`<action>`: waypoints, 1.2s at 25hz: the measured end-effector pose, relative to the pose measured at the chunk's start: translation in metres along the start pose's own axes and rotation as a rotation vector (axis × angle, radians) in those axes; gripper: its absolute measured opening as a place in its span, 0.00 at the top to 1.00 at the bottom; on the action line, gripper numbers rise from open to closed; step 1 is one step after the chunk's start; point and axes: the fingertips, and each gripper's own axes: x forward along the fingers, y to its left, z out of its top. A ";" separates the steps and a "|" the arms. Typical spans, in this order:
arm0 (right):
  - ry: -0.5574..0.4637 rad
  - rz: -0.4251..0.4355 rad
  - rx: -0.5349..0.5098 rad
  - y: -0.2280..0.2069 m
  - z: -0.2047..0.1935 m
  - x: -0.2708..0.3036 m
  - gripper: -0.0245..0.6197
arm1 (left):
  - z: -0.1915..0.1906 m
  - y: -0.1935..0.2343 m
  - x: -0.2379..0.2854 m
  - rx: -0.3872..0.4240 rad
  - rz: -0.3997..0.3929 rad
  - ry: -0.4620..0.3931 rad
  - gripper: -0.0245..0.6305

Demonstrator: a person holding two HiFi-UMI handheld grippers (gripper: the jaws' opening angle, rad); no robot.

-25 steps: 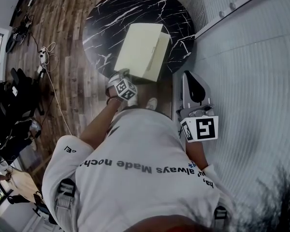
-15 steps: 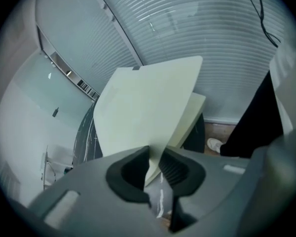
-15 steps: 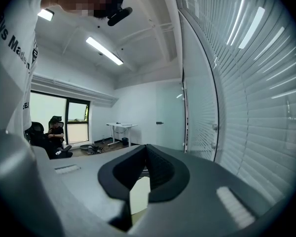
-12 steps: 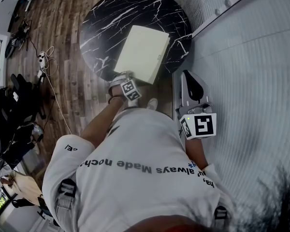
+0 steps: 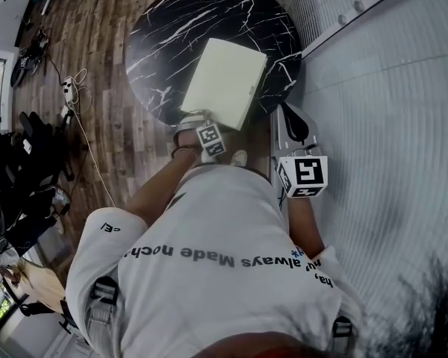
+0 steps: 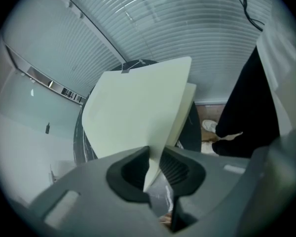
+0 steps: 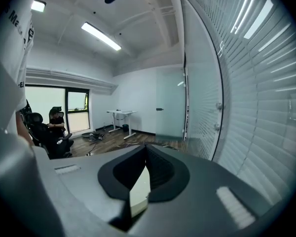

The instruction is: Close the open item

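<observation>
A cream box (image 5: 224, 80) lies on a round black marble table (image 5: 172, 36). Its lid (image 6: 138, 107) is lowered almost flat, with a narrow gap over the box body at the right. My left gripper (image 5: 200, 119) is at the box's near edge. In the left gripper view its jaws (image 6: 155, 157) have just been opening a little, and the lid's thin corner still sits pinched between the pads. My right gripper (image 5: 293, 116) hovers by the table's right edge, beside the box and apart from it. Its jaws (image 7: 147, 149) meet at the tips with nothing between them.
Window blinds (image 5: 388, 88) fill the right side, close to the right gripper. Wood floor (image 5: 112, 103) surrounds the table, with cables and a power strip (image 5: 67, 88) at the left. Office chairs (image 5: 30, 155) stand at the far left. A seated person (image 7: 54, 120) and a desk (image 7: 119, 115) are across the room.
The box lid has come down from raised to nearly flat, and the left gripper moved with it. The right gripper has moved forward to the table's right edge.
</observation>
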 end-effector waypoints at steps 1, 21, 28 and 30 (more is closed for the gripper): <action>0.024 0.006 -0.005 -0.001 -0.008 0.008 0.96 | 0.000 0.000 0.000 0.012 -0.006 0.013 0.87; 0.617 0.103 -0.190 -0.014 -0.259 0.176 0.96 | 0.002 -0.005 0.004 0.179 -0.046 0.121 0.88; 0.711 0.116 -0.271 -0.010 -0.291 0.200 0.96 | 0.003 -0.003 0.004 0.198 -0.040 0.122 0.88; 0.743 0.113 -0.274 -0.010 -0.302 0.201 0.96 | 0.002 -0.003 0.005 0.194 -0.047 0.117 0.87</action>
